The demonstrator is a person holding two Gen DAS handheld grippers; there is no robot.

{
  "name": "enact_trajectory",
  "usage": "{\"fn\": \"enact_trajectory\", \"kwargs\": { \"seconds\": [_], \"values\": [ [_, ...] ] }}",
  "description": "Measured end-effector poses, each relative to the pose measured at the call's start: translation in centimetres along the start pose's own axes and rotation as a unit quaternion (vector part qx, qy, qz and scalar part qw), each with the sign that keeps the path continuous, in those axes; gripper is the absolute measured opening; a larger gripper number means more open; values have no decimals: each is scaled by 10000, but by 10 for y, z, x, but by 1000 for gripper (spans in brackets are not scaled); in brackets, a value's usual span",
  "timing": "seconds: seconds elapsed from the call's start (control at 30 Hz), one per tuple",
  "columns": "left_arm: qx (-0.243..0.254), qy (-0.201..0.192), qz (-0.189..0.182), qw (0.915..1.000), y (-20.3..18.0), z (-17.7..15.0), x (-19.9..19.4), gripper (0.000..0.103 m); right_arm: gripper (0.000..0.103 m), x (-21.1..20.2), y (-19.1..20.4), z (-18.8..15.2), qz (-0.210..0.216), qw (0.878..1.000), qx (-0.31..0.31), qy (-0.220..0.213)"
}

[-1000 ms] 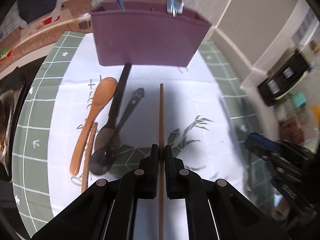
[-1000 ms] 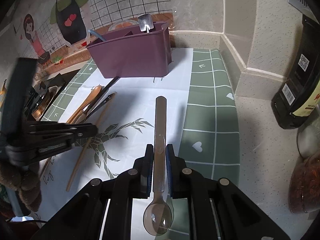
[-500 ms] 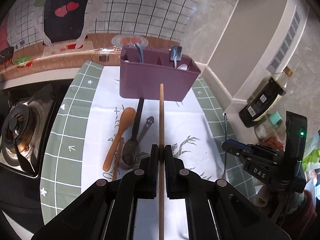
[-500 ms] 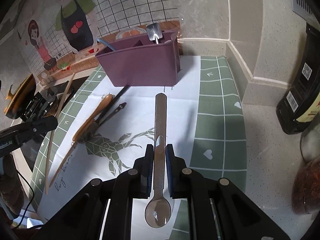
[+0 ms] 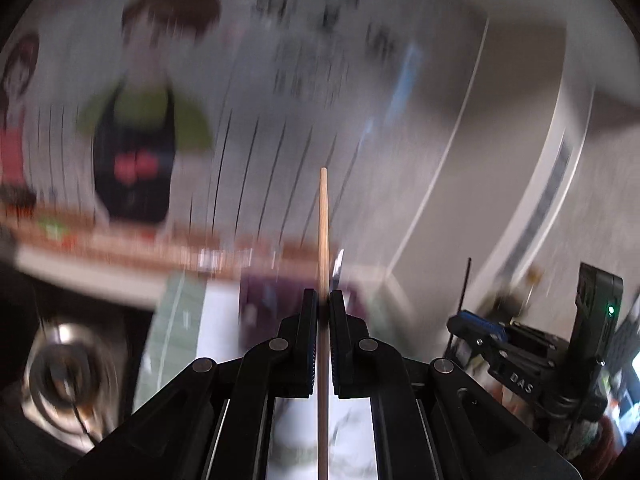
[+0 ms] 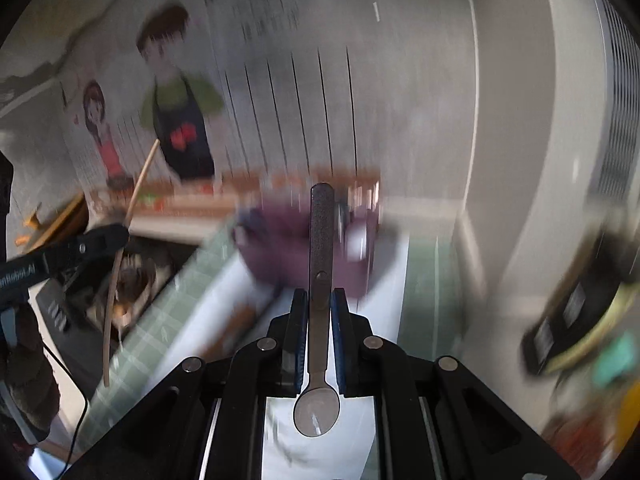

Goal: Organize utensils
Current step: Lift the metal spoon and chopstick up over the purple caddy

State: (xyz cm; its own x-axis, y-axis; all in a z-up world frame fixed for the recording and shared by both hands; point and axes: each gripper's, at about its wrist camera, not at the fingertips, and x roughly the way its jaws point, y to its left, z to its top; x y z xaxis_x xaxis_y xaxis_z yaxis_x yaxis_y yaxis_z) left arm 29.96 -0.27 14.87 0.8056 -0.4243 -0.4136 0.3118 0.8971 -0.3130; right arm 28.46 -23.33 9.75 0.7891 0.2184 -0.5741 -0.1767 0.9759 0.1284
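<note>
Firmly pinched, a wooden chopstick point(image 5: 323, 240) ran lengthwise between the left tongs point(image 5: 323, 300), its tip pointing up past the wall tiles and its lower end cut off by the frame. A spoon point(image 6: 319, 320) sat clamped in the right tongs point(image 6: 319, 300), handle forward, bowl back toward the camera. Beyond both, the purple holder point(image 6: 288, 248) on the table was smeared by blur, its contents unreadable. Both tongs tilted somewhat downward, side by side, the right tongs point(image 5: 516, 352) visible at the left view's edge.
</note>
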Motion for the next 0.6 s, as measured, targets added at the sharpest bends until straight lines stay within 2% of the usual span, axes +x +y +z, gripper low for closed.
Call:
{"fn": "enact_trajectory", "kwargs": {
  "seconds": [0.07, 0.1, 0.17, 0.23, 0.37, 0.47, 0.6],
  "values": [
    [135, -343, 65, 9993, -5, 21, -4, 6, 11, -18, 4, 35, -56, 9989, -112, -458],
    [262, -512, 200, 9981, -8, 31, -2, 6, 11, -18, 4, 35, -56, 9989, -112, -458],
    [313, -638, 278, 9971, -7, 39, 4, 6, 11, -31, 7, 66, -151, 9953, -236, -928],
    [294, -705, 305, 9966, -6, 41, 14, 6, 11, -30, 6, 77, -167, 9940, -218, -1062],
    [358, -714, 373, 9961, 2, 43, 42, 6, 11, -19, 3, 83, -158, 9929, -204, -1165],
    [389, -589, 452, 9965, 9, 39, 72, 6, 11, 10, -2, 83, -49, 9940, -168, -1077],
    [174, -512, 423, 9976, 21, 39, 106, 6, 11, 48, -11, 82, 91, 9958, 13, -910]
  ]
}}
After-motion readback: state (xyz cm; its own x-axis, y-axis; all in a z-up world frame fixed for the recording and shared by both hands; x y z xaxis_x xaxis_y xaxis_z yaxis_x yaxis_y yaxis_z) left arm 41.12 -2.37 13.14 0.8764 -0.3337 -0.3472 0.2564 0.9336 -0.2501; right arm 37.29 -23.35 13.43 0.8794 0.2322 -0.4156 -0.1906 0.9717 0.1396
